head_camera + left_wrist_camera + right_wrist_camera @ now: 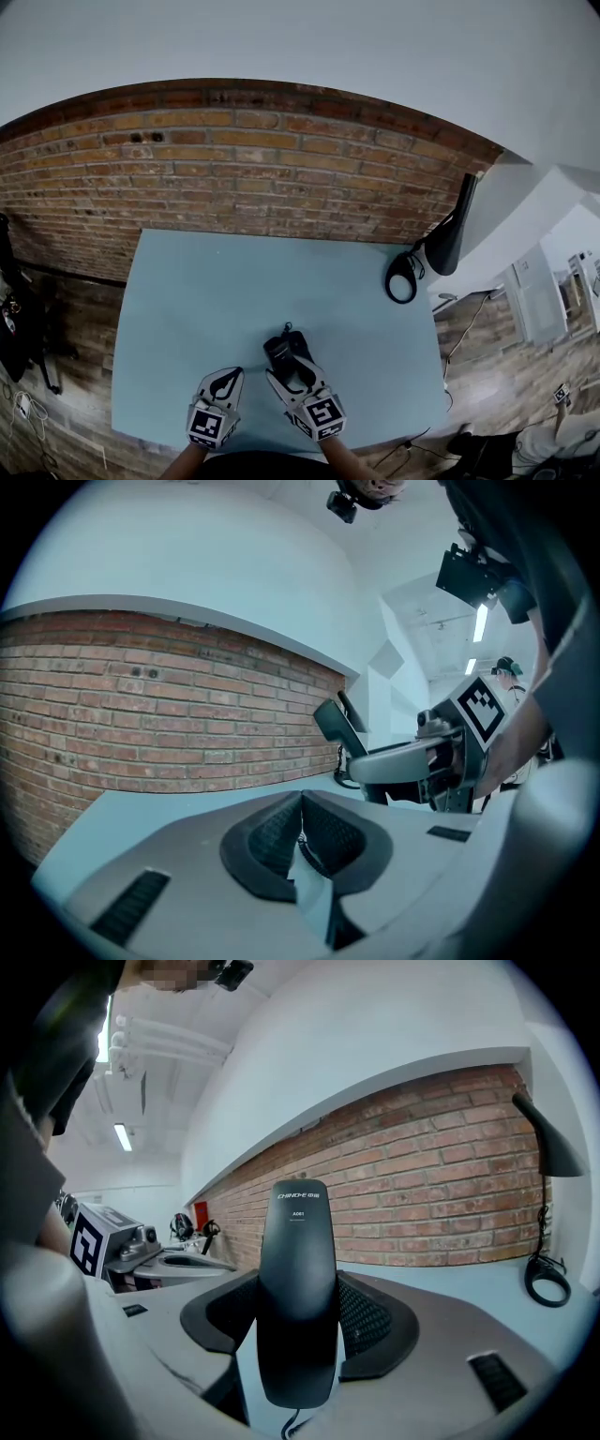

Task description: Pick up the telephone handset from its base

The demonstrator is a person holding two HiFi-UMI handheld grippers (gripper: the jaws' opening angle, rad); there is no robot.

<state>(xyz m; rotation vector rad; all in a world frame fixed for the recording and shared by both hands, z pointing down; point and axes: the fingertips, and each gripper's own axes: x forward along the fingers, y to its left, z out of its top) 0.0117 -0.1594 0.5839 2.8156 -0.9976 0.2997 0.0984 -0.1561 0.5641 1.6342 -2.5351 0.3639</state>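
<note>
Left gripper (pixel 225 377), at 7 o'clock on the pale blue table (pixel 234 281): jaws closed together, nothing between them. Just right of it, at 6 o'clock near the table's front edge, the right gripper (pixel 289 361) clamps the telephone handset (pixel 298 1297) between its pads; the handset is a slim, glossy black bar with rounded ends, small white print near one end and a cord leaving the other. In the right gripper view its long axis runs 12 to 6 o'clock, printed end at 12, cord end at 6.
</note>
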